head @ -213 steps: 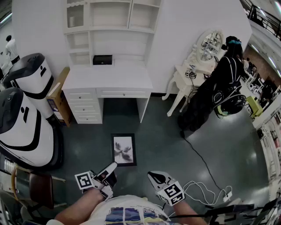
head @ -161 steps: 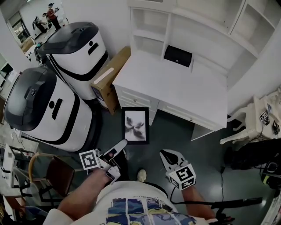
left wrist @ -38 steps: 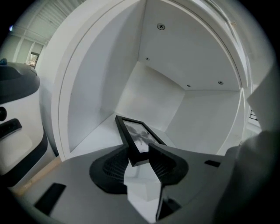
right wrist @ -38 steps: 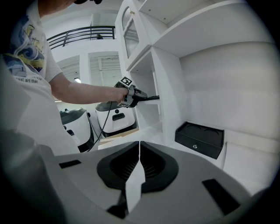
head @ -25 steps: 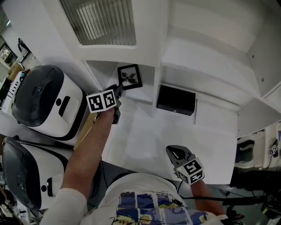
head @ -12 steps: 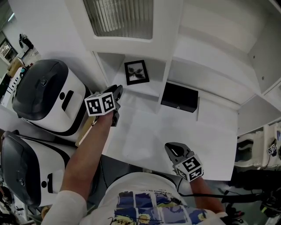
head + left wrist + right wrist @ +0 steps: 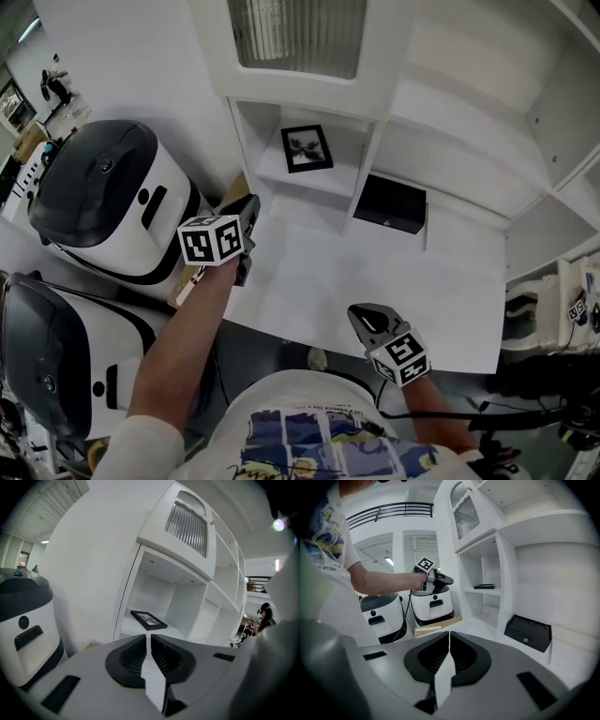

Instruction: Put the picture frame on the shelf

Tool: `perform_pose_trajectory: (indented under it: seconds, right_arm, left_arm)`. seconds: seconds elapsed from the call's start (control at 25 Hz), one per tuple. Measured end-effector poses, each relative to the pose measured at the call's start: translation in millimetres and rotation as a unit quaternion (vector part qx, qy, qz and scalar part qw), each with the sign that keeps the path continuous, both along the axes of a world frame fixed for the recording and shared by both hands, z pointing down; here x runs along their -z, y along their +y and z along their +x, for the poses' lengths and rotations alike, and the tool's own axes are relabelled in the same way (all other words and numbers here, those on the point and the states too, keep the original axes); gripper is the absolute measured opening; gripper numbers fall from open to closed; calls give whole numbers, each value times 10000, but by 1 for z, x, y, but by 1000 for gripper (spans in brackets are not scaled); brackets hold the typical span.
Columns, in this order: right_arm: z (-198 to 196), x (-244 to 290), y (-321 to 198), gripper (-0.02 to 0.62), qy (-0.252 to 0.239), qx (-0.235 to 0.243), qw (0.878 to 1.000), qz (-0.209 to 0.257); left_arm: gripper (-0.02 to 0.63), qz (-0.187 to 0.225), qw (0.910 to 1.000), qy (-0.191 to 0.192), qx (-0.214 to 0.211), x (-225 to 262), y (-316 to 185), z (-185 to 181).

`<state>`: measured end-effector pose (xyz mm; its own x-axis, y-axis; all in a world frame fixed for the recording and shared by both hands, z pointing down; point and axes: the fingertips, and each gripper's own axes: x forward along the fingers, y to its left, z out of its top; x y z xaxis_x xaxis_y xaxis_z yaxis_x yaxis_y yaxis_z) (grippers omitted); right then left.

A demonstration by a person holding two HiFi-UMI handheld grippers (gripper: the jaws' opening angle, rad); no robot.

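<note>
On the low shelf board (image 7: pixel 281 173) in the left cubby of the white desk hutch, the black-rimmed rectangular picture frame (image 7: pixel 307 148) lies flat, face up. It shows a pale mount and a dark, feathery print. It sits toward the back of the cubby, turned slightly askew to the shelf's front edge. In the left gripper view the same frame (image 7: pixel 148 619) shows as a thin dark slab with bare white board before it.

The cubby is closed in by the hutch's outer wall on the left and a white upright divider (image 7: pixel 366 164) on the right. A cabinet door with ribbed glass (image 7: pixel 295 33) hangs overhead. Past the divider a flat black box (image 7: pixel 391 203) rests at the back of the white desk top (image 7: pixel 375 281), which is otherwise open out to its front edge. Two rounded white-and-black machines (image 7: pixel 103 187) stand close against the desk's left side.

The left gripper (image 7: pixel 248 208) hovers over the desk's left front corner, out of the cubby and apart from the frame, which lies ahead of it and higher. Its jaws are closing, a narrow slit is left between the pads, and nothing is in that slit. The right gripper (image 7: pixel 366 319) is low at the desk's front edge, well apart from the frame, with its jaws together and empty.
</note>
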<state>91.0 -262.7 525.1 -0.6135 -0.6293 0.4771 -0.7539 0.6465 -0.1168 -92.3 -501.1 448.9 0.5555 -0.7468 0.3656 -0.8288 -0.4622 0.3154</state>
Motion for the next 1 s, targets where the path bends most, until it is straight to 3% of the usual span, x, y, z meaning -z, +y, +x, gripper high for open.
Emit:
perform_pose_trajectory:
  seconds: [0.52,1.0]
  right_arm:
    - [-56,7,44,28,105,-6,9999,66]
    - [-93,14,89,28,198,-164,9996,98]
  left_arm:
    - [14,-18,9981,52,-614,-6,96,-39]
    - [14,-106,9906,-26,-1361,-14,196,-60]
